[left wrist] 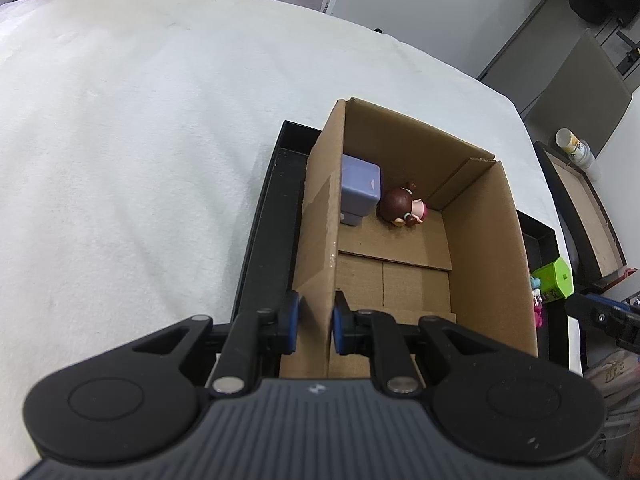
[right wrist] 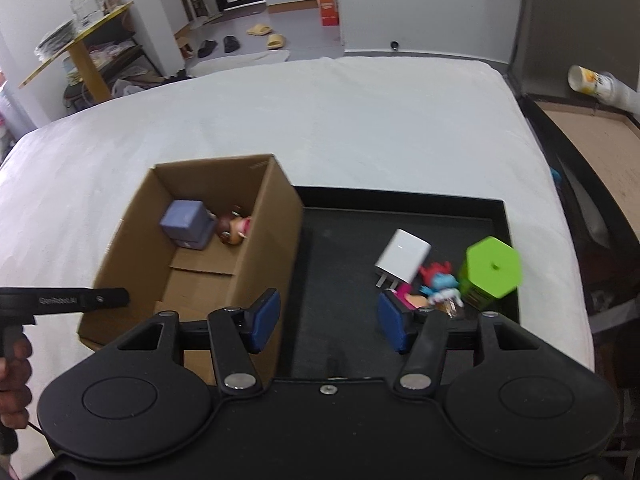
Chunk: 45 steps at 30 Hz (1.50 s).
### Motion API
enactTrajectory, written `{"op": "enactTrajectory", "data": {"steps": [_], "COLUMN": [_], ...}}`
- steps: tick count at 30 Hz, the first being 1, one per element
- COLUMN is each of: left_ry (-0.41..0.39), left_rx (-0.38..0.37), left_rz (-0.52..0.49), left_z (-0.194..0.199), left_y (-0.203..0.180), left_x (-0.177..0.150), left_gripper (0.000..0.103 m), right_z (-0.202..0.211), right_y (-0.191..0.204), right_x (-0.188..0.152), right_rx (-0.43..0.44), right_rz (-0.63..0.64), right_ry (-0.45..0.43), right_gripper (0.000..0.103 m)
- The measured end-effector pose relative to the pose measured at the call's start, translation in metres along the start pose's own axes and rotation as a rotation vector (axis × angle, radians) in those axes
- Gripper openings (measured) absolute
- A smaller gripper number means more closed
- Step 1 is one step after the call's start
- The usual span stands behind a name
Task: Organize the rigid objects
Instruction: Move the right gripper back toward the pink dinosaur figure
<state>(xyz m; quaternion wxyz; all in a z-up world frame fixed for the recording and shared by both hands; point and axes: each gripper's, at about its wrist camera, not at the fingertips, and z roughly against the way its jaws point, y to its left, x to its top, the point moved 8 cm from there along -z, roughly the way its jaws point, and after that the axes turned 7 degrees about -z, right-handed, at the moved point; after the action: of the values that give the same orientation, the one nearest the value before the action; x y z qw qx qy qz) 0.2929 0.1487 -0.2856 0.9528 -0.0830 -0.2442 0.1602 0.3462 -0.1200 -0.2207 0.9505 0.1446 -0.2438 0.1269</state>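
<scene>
An open cardboard box (left wrist: 486,248) (right wrist: 276,232) stands in the left part of a black tray (left wrist: 260,240) (right wrist: 344,272). Inside lie a lilac cube (left wrist: 358,192) (right wrist: 184,222) and a brown-haired doll (left wrist: 402,208) (right wrist: 234,228). My left gripper (left wrist: 314,322) is shut on the box's left wall near the front corner. My right gripper (right wrist: 326,318) is open and empty above the tray. In the tray lie a white charger (right wrist: 402,260), a green hexagonal box (right wrist: 490,276) (left wrist: 554,278) and small colourful figures (right wrist: 434,292).
The tray rests on a white cloth-covered surface (left wrist: 140,140) (right wrist: 340,120). A dark chair with a paper cup (right wrist: 592,80) stands off its right edge. Slippers (right wrist: 268,36) and shelves are on the floor beyond.
</scene>
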Motion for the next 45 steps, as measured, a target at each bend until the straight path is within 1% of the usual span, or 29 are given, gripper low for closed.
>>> {"op": "enactTrajectory", "data": {"steps": [5,10,19,21,24,26,35,37,38,39,40,41,42,45], "left_ry": [0.003,0.008,0.016,0.019,0.021,0.024,0.026,0.026,0.026,0.027,0.028,0.029,0.029,0.028], "left_rx": [0.004,0.01,0.015,0.017,0.021,0.022,0.022,0.022,0.022,0.022,0.023,0.023,0.022,0.018], "left_rz": [0.003,-0.002,-0.008,-0.011,-0.012,-0.009,-0.008,-0.009,-0.008,-0.007,-0.004,-0.002,-0.003,-0.001], "left_z": [0.0,-0.002,-0.003,-0.004,-0.006,-0.007,-0.008,-0.008,-0.008,-0.009,-0.009,-0.009,-0.009,-0.009], "left_y": [0.0,0.0,0.0,-0.001,-0.001,-0.001,-0.001,-0.001,-0.001,-0.001,-0.001,-0.001,-0.001,0.0], "left_x": [0.0,0.001,0.001,0.001,0.0,0.0,0.0,0.0,0.001,0.001,0.001,0.001,0.001,0.0], "left_gripper": [0.015,0.015,0.015,0.015,0.015,0.016,0.016,0.016,0.016,0.016,0.016,0.016,0.016,0.016], "right_z": [-0.004,-0.015,-0.042,-0.047,-0.053,-0.056,-0.073,-0.074,-0.074,-0.074,-0.075,-0.075,-0.075,-0.074], "right_y": [-0.017,-0.036,-0.06,-0.064,-0.069,-0.072,-0.074,-0.073,-0.072,-0.071,-0.07,-0.07,-0.069,-0.065], "right_x": [-0.005,-0.01,-0.02,-0.022,-0.024,-0.025,-0.026,-0.027,-0.028,-0.029,-0.031,-0.032,-0.034,-0.039], "right_rx": [-0.017,-0.042,-0.059,-0.062,-0.069,-0.072,-0.066,-0.059,-0.056,-0.053,-0.058,-0.058,-0.053,-0.053], "right_rz": [-0.016,-0.036,-0.06,-0.065,-0.068,-0.066,-0.031,-0.031,-0.027,-0.022,-0.017,-0.017,-0.017,-0.013], "right_ry": [0.003,0.01,0.054,0.063,0.069,0.071,0.078,0.079,0.081,0.085,0.094,0.104,0.114,0.124], "right_gripper": [0.058,0.058,0.06,0.062,0.071,0.074,0.074,0.07,0.063,0.05,0.048,0.038,0.036,0.036]}}
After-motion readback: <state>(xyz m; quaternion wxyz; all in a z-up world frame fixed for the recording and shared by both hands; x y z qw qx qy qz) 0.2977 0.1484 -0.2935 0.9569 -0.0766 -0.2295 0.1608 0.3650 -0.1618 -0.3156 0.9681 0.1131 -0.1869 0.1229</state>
